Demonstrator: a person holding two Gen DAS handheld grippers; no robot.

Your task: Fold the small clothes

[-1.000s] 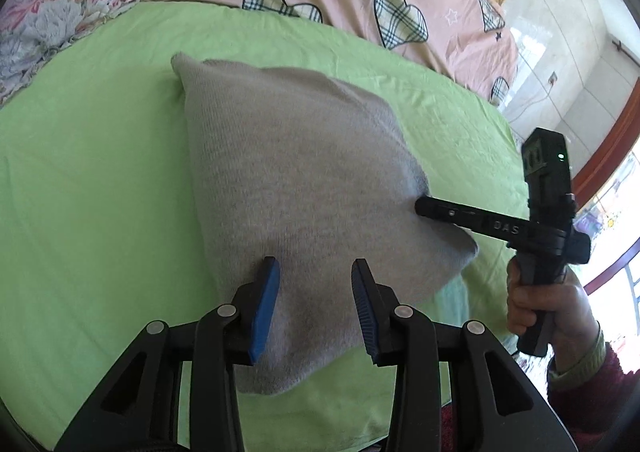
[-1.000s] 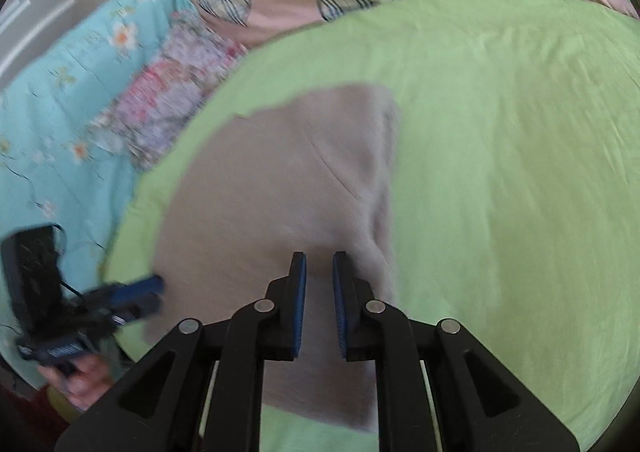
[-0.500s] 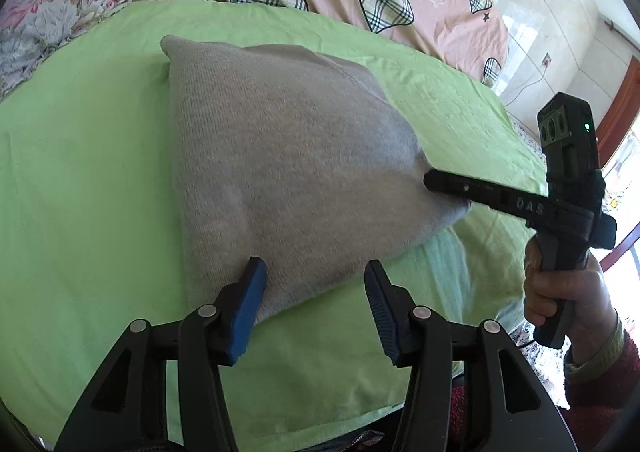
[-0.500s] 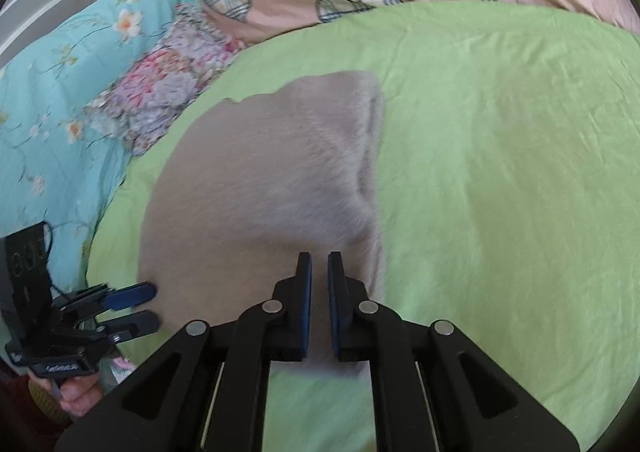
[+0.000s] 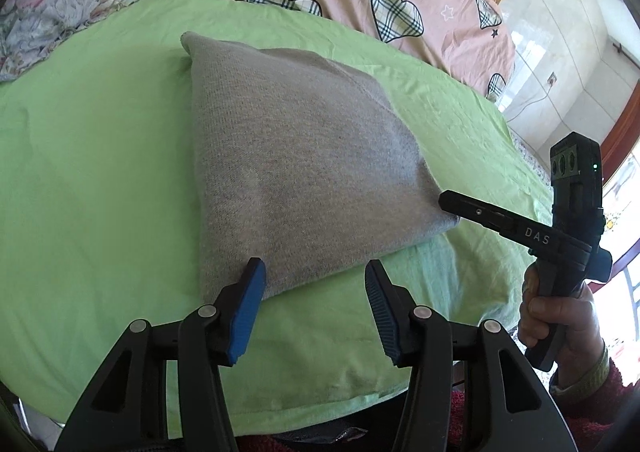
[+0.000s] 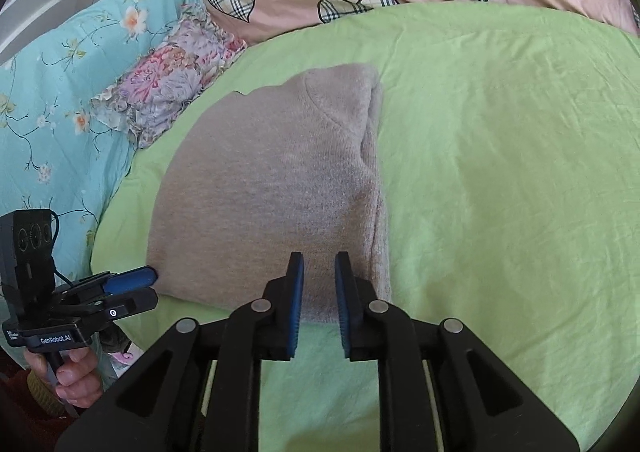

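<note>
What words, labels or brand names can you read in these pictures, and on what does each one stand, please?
"DAS": white letters on the arm of the right tongs, seen from the left wrist.
"GenRobot.AI": on the body of the left tongs, seen from the right wrist.
A small label beside it is too small to read.

Both wrist views close, facing bedhead, sharing folded sweater (image 5: 304,172) (image 6: 272,192)

Fuzzy knit sweater (image 5: 304,172), matt cotton sheet (image 5: 92,172)
</note>
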